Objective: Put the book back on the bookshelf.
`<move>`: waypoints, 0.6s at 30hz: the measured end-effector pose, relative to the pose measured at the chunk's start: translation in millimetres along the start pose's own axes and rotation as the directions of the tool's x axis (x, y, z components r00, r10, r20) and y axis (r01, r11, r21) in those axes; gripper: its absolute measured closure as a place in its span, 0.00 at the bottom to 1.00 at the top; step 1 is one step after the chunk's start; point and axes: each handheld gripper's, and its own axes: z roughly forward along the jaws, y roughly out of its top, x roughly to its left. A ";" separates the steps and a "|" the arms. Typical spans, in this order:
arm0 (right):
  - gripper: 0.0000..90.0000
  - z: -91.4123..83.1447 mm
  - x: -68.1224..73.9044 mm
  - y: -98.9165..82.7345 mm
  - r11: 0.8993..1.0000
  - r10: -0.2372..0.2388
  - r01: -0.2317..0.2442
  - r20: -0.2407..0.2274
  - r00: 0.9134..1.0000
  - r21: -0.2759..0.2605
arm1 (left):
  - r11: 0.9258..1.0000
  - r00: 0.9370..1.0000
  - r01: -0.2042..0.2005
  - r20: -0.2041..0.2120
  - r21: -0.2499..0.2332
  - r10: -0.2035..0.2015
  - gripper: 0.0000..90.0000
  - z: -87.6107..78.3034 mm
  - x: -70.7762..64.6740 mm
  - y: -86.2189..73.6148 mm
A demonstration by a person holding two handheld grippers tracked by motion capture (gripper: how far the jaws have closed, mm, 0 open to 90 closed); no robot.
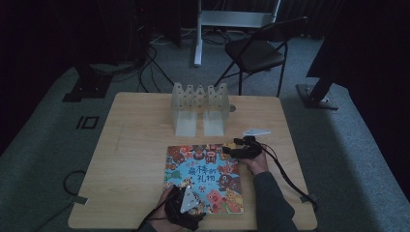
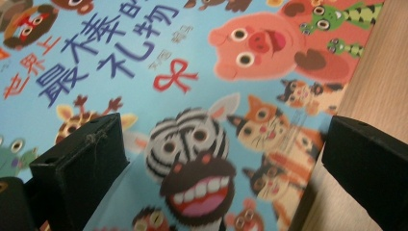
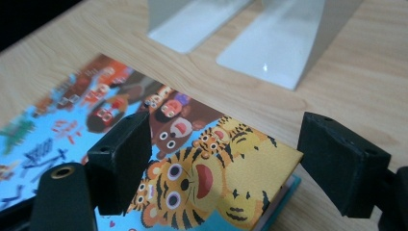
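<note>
Closest to me, the picture book (image 1: 203,178) is lying flat on the wooden surface (image 1: 135,159), its cartoon-animal cover facing up. Seen from the high view, it is sitting toward the near edge, with a white slotted rack (image 1: 199,108) standing well behind it and a folding chair (image 1: 256,50) on the floor beyond.

Looking along my left gripper (image 2: 221,159), I am seeing what the high view is too small to give: a striped zebra face and a pink pig on the book's cover, right between my jaws, which are standing wide apart with nothing pressed between them. That hand is hovering low over the book's near left corner.

Looking along my right gripper (image 3: 223,163), I am seeing the tiger-printed far right corner of the book lying between my jaws, which are also standing apart, clamping nothing. The rack's two base plates are resting just past it. My right forearm is reaching forward along the book's right side.
</note>
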 end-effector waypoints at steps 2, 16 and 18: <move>0.22 -1.8 1.1 1.5 1.000 -0.002 0.002 -0.002 1.000 -0.006 | 1.000 1.000 0.000 0.000 0.000 0.000 0.01 0.0 0.0 0.0; 0.22 -15.7 18.7 21.7 0.999 -0.010 0.011 0.012 1.000 -0.053 | 0.998 0.998 -0.036 -0.045 -0.061 0.033 0.01 1.7 -8.9 8.6; 0.22 -17.0 20.2 23.8 0.998 -0.012 0.013 0.014 1.000 -0.056 | 0.996 0.998 -0.043 -0.059 -0.077 0.039 0.01 -1.4 -9.6 9.4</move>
